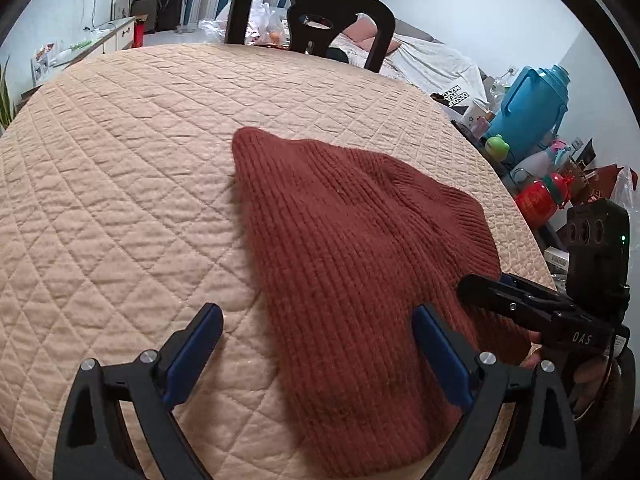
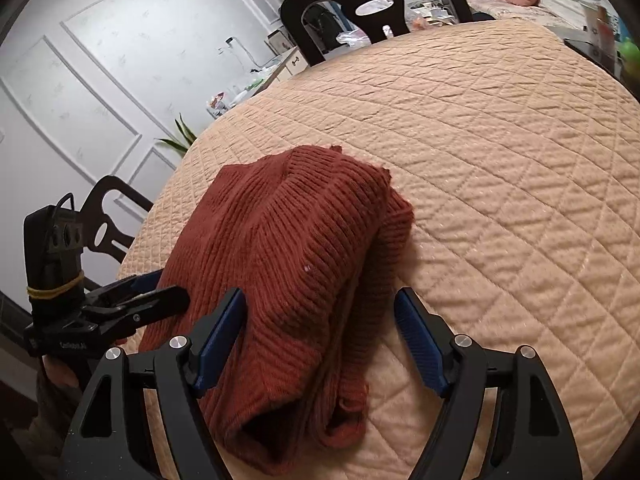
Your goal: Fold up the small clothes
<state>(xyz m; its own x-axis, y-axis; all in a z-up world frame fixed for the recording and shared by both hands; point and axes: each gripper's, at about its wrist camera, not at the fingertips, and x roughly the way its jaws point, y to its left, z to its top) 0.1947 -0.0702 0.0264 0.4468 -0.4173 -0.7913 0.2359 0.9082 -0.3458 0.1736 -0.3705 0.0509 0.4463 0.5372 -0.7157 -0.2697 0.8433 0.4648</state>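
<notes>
- The rust-red knitted garment (image 1: 352,248) lies folded on the quilted beige table cover (image 1: 120,184), near the table's near edge.
- The left gripper (image 1: 316,344) stands wide open, its right pad over the knit and gripping nothing.
- The right gripper (image 2: 320,336) is spread wide too, straddling the folded bundle's near end, pads apart from it.
- Broad bare quilt stretches beyond the garment to the dark chair (image 1: 308,12) at the far edge.
- Clutter crowds the table's right side, including a blue jug (image 1: 528,112).

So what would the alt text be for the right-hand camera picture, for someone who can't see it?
A rust-red knitted garment lies folded on a quilted peach table cover, between the open blue-padded fingers of the right gripper. The left gripper reaches in from the left edge; a dark chair stands behind.
</notes>
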